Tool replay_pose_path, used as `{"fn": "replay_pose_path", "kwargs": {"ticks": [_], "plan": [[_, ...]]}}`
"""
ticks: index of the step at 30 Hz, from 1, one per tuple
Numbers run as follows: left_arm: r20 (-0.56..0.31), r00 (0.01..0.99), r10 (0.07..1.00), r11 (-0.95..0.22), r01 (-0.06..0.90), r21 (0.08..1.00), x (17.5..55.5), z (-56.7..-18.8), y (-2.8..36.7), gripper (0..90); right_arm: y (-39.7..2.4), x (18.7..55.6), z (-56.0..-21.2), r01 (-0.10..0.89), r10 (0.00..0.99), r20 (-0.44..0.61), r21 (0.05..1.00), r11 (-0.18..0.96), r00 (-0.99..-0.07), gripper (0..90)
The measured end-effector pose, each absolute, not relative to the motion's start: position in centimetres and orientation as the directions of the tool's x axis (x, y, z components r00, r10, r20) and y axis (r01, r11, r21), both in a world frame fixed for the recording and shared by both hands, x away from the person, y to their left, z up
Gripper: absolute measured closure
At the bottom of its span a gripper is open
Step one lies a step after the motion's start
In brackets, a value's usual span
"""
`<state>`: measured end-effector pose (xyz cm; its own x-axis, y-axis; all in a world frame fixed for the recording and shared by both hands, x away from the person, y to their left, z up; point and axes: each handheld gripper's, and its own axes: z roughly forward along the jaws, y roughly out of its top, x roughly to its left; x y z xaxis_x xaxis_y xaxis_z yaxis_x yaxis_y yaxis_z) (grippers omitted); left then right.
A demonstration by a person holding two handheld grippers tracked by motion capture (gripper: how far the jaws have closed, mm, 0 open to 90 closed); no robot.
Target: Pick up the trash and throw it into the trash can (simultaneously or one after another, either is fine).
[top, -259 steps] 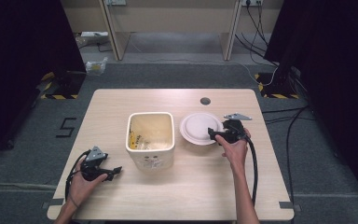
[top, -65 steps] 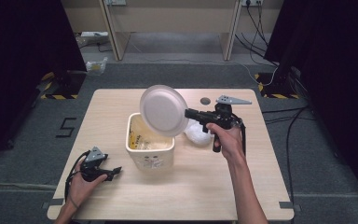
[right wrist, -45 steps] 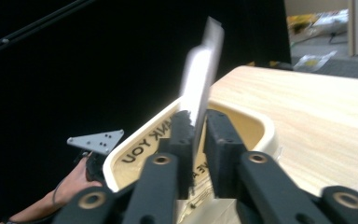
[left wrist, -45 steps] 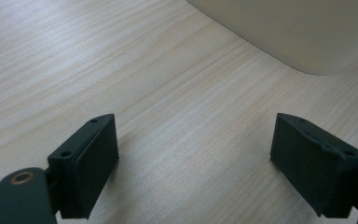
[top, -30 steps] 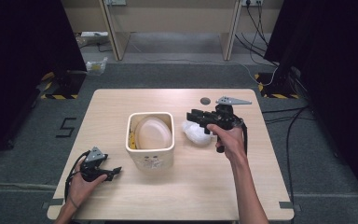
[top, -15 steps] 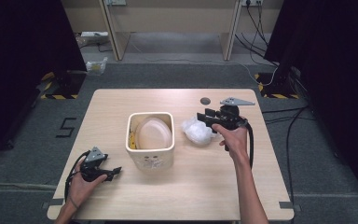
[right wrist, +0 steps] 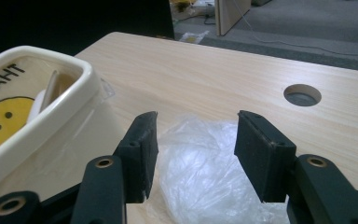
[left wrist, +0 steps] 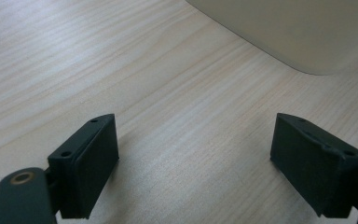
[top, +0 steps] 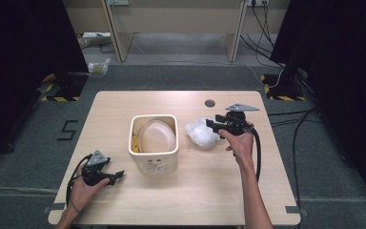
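Crumpled plastic bag [right wrist: 205, 172] lies on bench [top: 124, 107] beside bin [top: 153, 143]; light, soft, slippery. Right claw [right wrist: 196, 156], jaws just opening, straddles it empty; pinch a thick fold. Left claw [left wrist: 196, 163] wide, empty.

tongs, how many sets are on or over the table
2. The left black two-jaw tongs rest open on the light wooden table near its front left corner; the right black tongs hover over the crumpled clear plastic bag, jaws just opening.
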<state>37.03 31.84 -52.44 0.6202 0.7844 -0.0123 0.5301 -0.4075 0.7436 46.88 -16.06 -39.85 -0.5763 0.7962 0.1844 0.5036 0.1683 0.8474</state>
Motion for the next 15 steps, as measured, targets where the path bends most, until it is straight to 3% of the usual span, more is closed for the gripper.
{"fn": "replay_pose_path", "kwargs": {"ticks": [15], "plan": [[-0.015,0.619,0.785,-0.405,0.532,0.744,37.0,-52.4,31.8,14.2,-15.5,47.4,-42.2,0.514,0.834,0.11,0.828,0.224,-0.54,43.6]]}}
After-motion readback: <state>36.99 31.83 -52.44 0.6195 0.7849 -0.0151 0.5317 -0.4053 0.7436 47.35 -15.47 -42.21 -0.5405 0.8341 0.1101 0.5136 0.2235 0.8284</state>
